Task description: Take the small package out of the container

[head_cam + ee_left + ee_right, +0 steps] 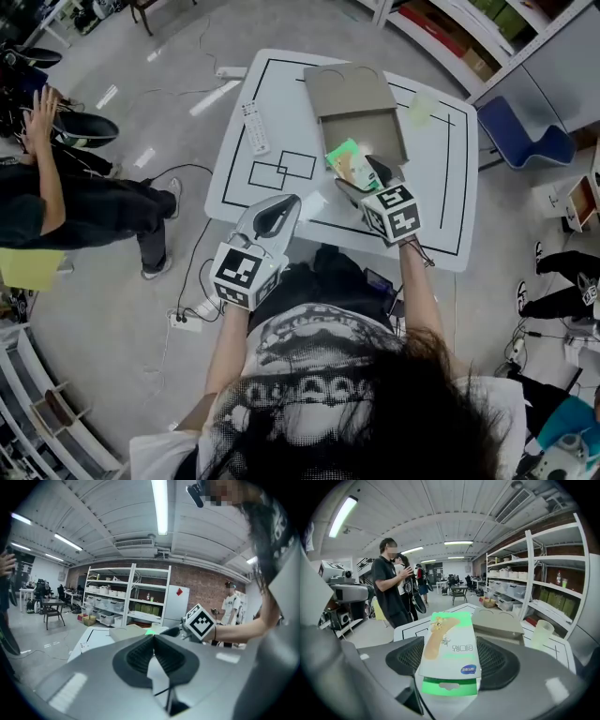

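The small package (pixel 345 161), green and white with a bandage pictured on it, is gripped in my right gripper (pixel 361 180) and held up near the front left corner of the open cardboard box (pixel 361 127). In the right gripper view the package (pixel 450 653) lies flat between the jaws of the right gripper (pixel 450 672), with the box (pixel 497 623) behind it. My left gripper (pixel 281 214) hovers over the table's front edge, left of the box, its pads together. In the left gripper view, nothing is held in the left gripper (pixel 153 643).
On the white table (pixel 281 94) lie a remote control (pixel 255 127) at the left and a pale plastic cup (pixel 419 108) right of the box. A person (pixel 56 202) stands at the left, a blue chair (pixel 525 141) at the right. Cables cross the floor.
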{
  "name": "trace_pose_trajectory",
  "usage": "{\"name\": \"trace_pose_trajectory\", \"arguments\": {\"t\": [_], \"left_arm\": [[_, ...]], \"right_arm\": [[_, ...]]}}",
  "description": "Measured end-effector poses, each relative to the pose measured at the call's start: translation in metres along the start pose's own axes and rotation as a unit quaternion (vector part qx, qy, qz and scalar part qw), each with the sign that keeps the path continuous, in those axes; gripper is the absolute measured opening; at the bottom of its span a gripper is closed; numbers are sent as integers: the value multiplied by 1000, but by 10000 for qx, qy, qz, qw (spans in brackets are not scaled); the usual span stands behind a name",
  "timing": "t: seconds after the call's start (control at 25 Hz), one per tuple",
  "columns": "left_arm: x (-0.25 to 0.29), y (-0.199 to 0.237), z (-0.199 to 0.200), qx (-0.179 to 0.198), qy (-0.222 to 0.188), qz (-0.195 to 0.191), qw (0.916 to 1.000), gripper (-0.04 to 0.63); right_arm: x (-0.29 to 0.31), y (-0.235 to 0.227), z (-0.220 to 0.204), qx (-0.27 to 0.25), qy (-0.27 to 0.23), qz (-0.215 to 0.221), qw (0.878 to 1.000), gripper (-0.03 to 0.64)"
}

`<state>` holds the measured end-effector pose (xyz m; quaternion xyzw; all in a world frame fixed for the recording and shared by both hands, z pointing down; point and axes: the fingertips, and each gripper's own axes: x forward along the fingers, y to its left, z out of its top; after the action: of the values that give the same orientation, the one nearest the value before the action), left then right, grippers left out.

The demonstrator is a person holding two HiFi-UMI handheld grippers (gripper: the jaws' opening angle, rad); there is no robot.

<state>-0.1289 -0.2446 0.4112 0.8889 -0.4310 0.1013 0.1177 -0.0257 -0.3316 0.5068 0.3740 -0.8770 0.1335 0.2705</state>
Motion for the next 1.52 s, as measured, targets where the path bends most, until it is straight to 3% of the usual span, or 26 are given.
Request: {"name": "trace_pose_trajectory", "arguments": {"t": [0.4, 0.84, 1.52], "left_arm": [[-35, -33, -35, -135, 160, -482, 9986, 0], [-46, -78, -47, -120, 198, -746, 9969, 0], [-62, -219, -57, -71, 44, -484, 9988, 0]], "right_arm": [[-65, 62, -44, 690, -44, -336, 9970, 357], [-110, 90, -67, 819, -141, -390, 9958, 357], [-240, 102, -135, 714, -423, -187, 9964, 357]]}}
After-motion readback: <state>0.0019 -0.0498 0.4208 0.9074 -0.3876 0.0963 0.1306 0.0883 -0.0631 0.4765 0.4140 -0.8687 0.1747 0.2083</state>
